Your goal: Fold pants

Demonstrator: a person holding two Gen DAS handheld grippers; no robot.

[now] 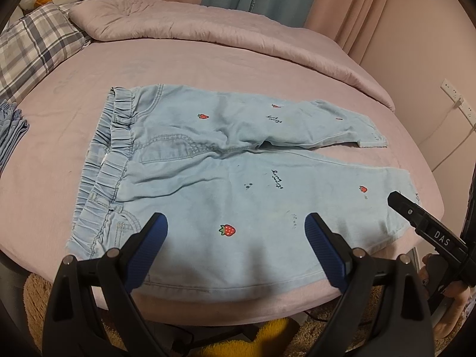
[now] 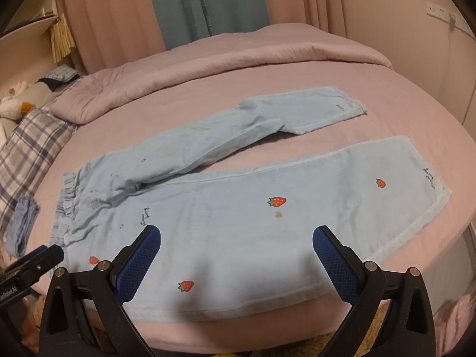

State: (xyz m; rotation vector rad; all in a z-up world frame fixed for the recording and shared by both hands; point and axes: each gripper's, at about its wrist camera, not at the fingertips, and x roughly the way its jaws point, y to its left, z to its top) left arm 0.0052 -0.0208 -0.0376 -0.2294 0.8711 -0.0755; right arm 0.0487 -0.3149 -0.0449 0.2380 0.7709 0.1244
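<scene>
Light blue pants point(image 1: 208, 172) with red strawberry patches lie spread flat on the pink bed, waistband to the left, legs to the right. The far leg point(image 2: 267, 119) is creased and angled away; the near leg point(image 2: 297, 208) lies flat along the bed's front edge. My left gripper point(image 1: 236, 247) hovers open over the near leg close to the waist, its blue pads apart with nothing between them. My right gripper point(image 2: 236, 255) is open above the near leg's lower part. In the left wrist view, the right gripper's black body point(image 1: 428, 226) shows at the right.
A rolled pink quilt point(image 1: 238, 26) lies along the far side of the bed. A plaid pillow point(image 1: 32, 47) and a folded blue cloth point(image 1: 12, 128) sit at the left. Curtains point(image 2: 193, 3) hang behind. A yellow item point(image 1: 267, 339) lies on the floor under the bed edge.
</scene>
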